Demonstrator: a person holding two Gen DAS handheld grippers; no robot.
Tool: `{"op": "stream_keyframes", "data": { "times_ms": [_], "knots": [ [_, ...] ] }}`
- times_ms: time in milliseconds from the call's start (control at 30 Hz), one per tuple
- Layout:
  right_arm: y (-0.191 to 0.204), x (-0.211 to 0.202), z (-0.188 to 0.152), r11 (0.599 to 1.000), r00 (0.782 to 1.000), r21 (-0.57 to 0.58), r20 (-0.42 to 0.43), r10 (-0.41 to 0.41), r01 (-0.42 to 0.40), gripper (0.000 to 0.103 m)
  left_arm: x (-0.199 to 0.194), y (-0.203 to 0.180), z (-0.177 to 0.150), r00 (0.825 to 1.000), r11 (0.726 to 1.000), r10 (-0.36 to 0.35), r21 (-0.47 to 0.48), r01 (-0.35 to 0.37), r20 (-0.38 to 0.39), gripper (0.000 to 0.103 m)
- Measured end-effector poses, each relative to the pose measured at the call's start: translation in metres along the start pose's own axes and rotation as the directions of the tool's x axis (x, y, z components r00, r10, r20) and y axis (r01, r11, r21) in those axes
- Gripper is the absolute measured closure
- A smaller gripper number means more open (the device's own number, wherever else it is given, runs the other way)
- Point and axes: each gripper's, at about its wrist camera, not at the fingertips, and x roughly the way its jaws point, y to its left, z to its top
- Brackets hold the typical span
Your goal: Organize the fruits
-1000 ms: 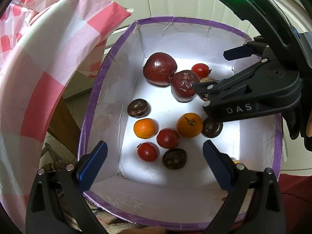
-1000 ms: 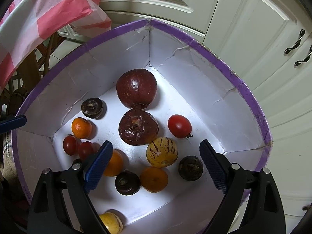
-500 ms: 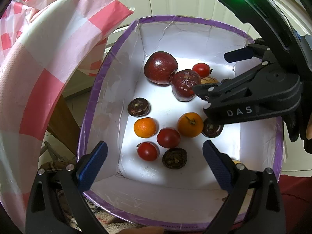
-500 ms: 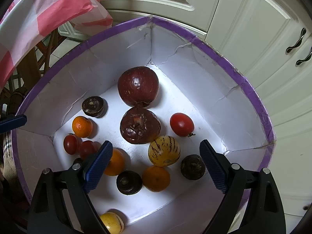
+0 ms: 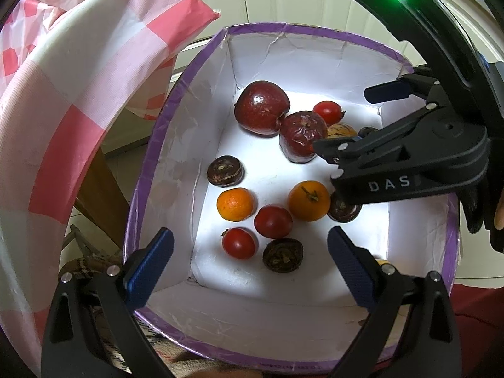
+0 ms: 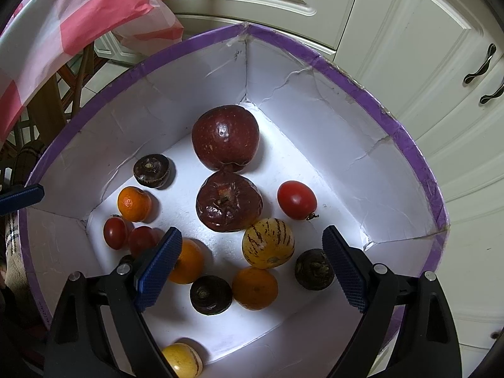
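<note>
A white box with a purple rim [image 5: 151, 145] [image 6: 422, 170] holds several fruits: two dark red apples [image 5: 262, 107] [image 6: 225, 137], the second wrinkled [image 6: 228, 201], red tomatoes [image 5: 272, 221] [image 6: 296, 199], oranges [image 5: 235, 204] [image 6: 255, 288], dark brown chestnut-like fruits [image 5: 225, 170] [image 6: 151, 170] and striped yellow melons [image 6: 268, 243]. My left gripper [image 5: 249, 264] is open and empty above the box's near end. My right gripper [image 6: 252, 267] is open and empty, over the striped melon and an orange; its body [image 5: 409, 163] shows in the left wrist view.
A pink and white checked cloth [image 5: 63, 100] [image 6: 82, 22] hangs over a table edge left of the box. White cabinet doors [image 6: 409, 31] with dark handles stand behind. A wooden leg [image 5: 100, 182] stands beside the box.
Both grippers have lowered slightly toward the box; the fruits look a little larger. No fruit has moved. Both stay open.
</note>
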Motion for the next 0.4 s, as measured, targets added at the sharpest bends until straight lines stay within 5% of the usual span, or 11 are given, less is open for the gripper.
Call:
{"op": "stream_keyframes", "data": {
  "times_ms": [400],
  "knots": [
    [0.0003,0.0008,0.0010,1.000,1.000,-0.002,-0.001,0.004,-0.004,0.015,0.0013,0.0005,-0.0009,1.000,1.000,0.003,-0.003,-0.003,-0.008,0.005]
  ]
}}
